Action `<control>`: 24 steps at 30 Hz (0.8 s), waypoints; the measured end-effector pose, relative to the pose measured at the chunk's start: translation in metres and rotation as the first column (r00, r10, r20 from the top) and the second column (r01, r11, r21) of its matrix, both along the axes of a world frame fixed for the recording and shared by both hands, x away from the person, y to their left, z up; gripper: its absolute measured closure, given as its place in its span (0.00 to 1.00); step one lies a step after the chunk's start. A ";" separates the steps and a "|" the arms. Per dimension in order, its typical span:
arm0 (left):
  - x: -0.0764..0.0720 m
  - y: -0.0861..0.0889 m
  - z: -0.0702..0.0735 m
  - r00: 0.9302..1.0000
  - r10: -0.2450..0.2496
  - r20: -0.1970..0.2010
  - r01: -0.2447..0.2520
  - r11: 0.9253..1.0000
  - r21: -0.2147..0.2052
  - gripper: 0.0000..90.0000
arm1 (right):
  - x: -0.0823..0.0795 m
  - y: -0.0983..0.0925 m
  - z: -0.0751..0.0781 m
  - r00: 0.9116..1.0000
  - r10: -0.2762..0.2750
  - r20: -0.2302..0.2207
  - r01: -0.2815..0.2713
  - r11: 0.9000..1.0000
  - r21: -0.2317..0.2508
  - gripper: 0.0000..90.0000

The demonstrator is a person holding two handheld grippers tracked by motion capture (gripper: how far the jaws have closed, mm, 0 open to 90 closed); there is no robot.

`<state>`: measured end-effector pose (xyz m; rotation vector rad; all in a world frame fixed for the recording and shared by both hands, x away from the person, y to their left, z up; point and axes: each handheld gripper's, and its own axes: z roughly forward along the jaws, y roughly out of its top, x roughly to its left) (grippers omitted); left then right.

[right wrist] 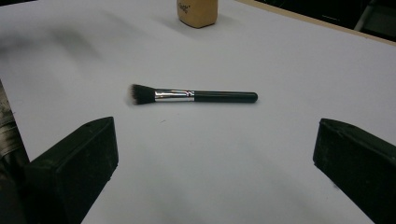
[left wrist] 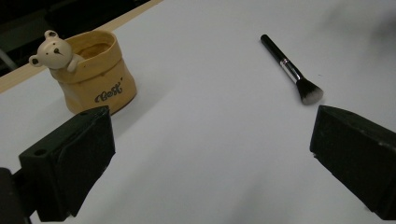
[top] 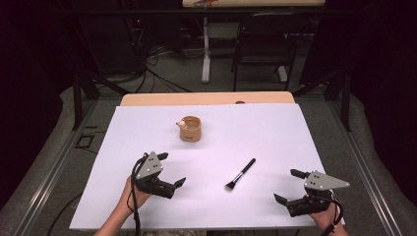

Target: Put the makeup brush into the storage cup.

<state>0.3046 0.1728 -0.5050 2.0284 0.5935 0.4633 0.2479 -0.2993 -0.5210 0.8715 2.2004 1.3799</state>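
while both claws sat near the table's front edge, the left gripper (top: 167,170) and right gripper (top: 289,186) had jaws spread apart, empty. between them, slightly farther, lay the makeup brush (top: 241,174): light, stiff-handled, soft-bristled, likely best pinched mid-handle. beyond stood the bear pot (top: 191,129), probably fragile.
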 end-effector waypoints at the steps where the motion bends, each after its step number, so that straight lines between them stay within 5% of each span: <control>1: 0.002 -0.004 0.001 1.000 -0.001 -0.006 0.001 1.000 0.002 0.00 | 0.000 0.000 0.000 1.000 0.001 0.000 -0.001 1.000 -0.001 0.00; 24: 0.023 -0.052 0.010 0.997 -0.026 -0.076 0.031 0.997 0.066 0.00 | 0.000 0.000 -0.001 1.000 0.001 -0.005 -0.001 1.000 -0.003 0.00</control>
